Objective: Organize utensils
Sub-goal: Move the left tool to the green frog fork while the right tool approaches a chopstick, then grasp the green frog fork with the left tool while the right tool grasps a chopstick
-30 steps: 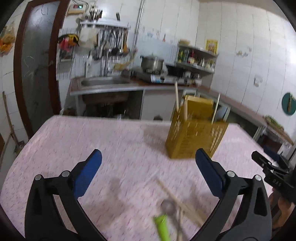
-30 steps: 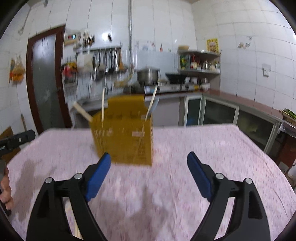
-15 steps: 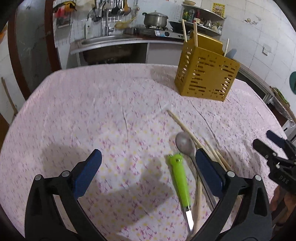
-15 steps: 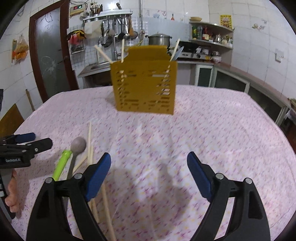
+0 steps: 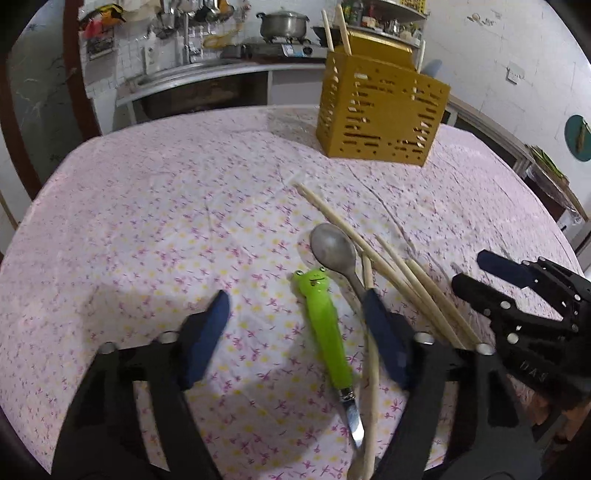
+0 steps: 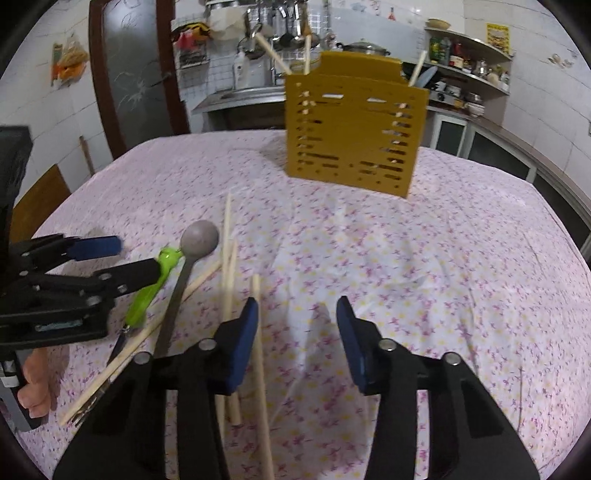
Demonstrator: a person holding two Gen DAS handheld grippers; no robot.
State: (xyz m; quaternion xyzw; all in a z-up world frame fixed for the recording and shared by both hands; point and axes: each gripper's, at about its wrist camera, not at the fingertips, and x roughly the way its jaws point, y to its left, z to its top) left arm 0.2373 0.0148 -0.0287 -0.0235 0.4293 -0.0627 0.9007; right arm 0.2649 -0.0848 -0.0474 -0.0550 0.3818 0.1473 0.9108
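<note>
Table (image 5: 129, 206), covered in a pink floral cloth, filled both views; kitchen counter with a steel pot (image 5: 282, 24) lay behind it. Yellow slotted utensil caddy (image 5: 380, 118) stood upright at the far side, well apart from the loose pieces, with a few chopsticks poking out of its top.

Loose chopsticks (image 5: 402, 273) lay fanned on the cloth near the front edge, long axes running roughly from the caddy toward the grippers; several crossed one another. Metal spoon (image 5: 332, 247) lay among them, bowl toward the caddy, handle running back under the left gripper's right finger. Green frog-handled knife (image 5: 325, 321) lay just beside the spoon, frog head toward the caddy, blade toward the camera.

Left gripper (image 5: 295, 325) hovered over the knife, jaws wide, handle between the blue pads, nothing gripped. Right gripper (image 6: 295, 332) sat to the side with jaws moderately apart, empty; one chopstick (image 6: 258, 332) passed just beside its left pad, contact not discernible.
</note>
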